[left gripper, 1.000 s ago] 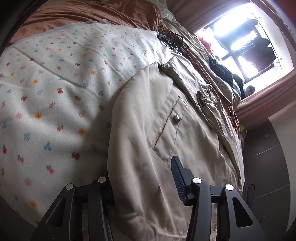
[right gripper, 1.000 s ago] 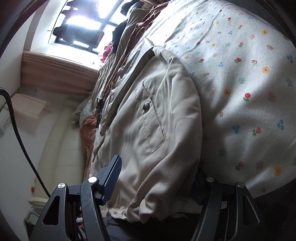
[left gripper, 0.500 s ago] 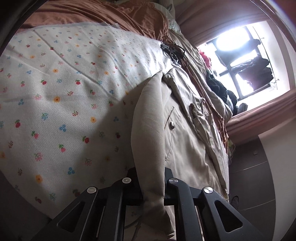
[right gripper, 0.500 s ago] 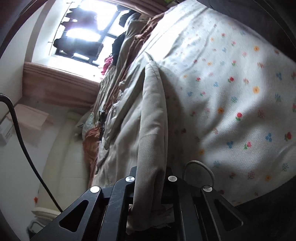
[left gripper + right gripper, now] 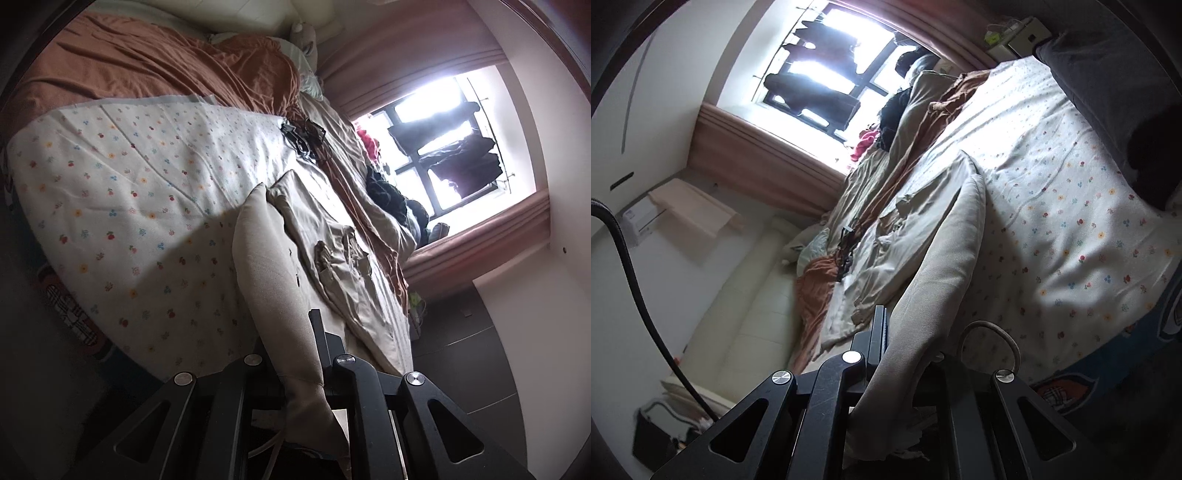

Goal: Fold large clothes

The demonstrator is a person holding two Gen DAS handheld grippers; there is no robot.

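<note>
Both grippers, left gripper [image 5: 295,354] and right gripper [image 5: 905,354], are clamped on the near edge of the beige woven jacket [image 5: 269,266], lifted off the flower-printed white bedsheet [image 5: 129,192]. Keep both grips level and carry the edge evenly toward the far collar.

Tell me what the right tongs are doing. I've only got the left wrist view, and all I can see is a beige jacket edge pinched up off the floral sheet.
Observer: The right tongs are shut on the beige jacket, holding its edge up off the floral sheet.
Operator: Anything that could snag near them?
Observer: A thin cord loop arches up right beside the pinched cloth. I cannot tell what it is attached to.
Operator: Is the sheet free on that side?
Observer: No. A dark grey cushion lies at the sheet's far edge, apart from the jacket.
</note>
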